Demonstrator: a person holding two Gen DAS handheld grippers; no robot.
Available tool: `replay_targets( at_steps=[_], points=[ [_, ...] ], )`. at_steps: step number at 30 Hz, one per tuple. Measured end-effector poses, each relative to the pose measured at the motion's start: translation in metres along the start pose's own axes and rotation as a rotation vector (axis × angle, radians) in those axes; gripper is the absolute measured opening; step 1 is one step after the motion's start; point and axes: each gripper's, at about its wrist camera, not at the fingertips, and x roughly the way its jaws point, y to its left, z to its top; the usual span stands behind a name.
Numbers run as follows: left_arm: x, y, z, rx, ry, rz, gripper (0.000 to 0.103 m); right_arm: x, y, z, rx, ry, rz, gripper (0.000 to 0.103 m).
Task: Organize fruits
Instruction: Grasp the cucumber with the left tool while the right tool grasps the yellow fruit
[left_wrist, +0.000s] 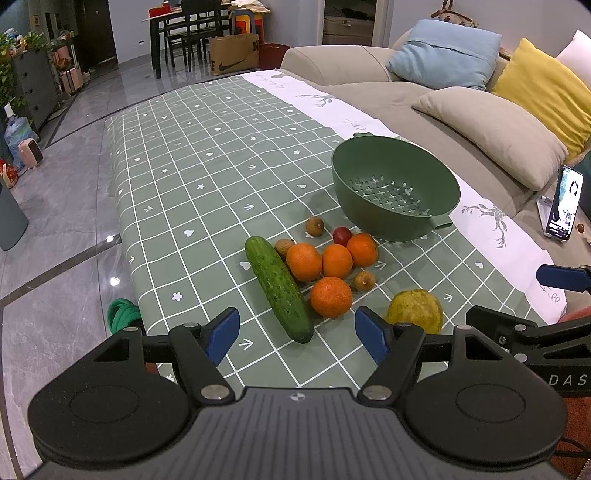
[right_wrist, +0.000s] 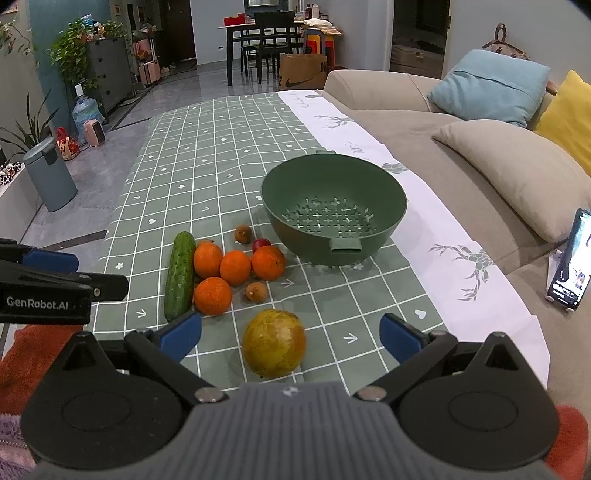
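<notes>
Both hand-held grippers, left (left_wrist: 297, 334) & right (right_wrist: 290, 338), spread wide w/ nothing held, fruit pile (right_wrist: 236, 267) beside colander (right_wrist: 334, 210).

Four orange oranges (right_wrist: 235, 267), a dark green cucumber (right_wrist: 180, 270), a green colander (right_wrist: 334, 208), on a green white-gridded tablecloth (right_wrist: 207, 162).

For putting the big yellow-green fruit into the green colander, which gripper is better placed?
Probably the right gripper: it is open with the yellow-green fruit between its fingers. The left gripper faces the cucumber; colander is empty.
</notes>
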Motion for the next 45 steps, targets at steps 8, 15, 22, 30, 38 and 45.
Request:
replay_targets(
  at_steps=[8,15,22,30,38,45],
  points=[
    [0.0,0.001,0.0,0.0,-0.001,0.0,0.084,0.0,-0.002,0.0,0.004,0.006,-0.003,0.099],
    [0.0,0.001,0.0,-0.001,-0.002,-0.001,0.084,0.0,-0.001,0.0,0.004,0.005,-0.002,0.099],
    [0.001,0.003,0.005,-0.004,-0.007,0.002,0.084,0.006,-0.004,-0.001,0.015,0.005,0.029,0.099],
    [0.032,0.014,0.019,-0.082,0.015,-0.065,0.068,0.051,-0.014,-0.001,0.038,0.095,0.11,0.078],
    [0.088,0.038,0.016,-0.22,0.124,-0.074,0.057,0.099,-0.019,-0.003,0.123,0.229,0.165,0.07],
    [0.124,0.054,0.025,-0.284,0.194,-0.072,0.056,0.121,-0.021,-0.001,0.17,0.293,0.205,0.07]
  ],
)
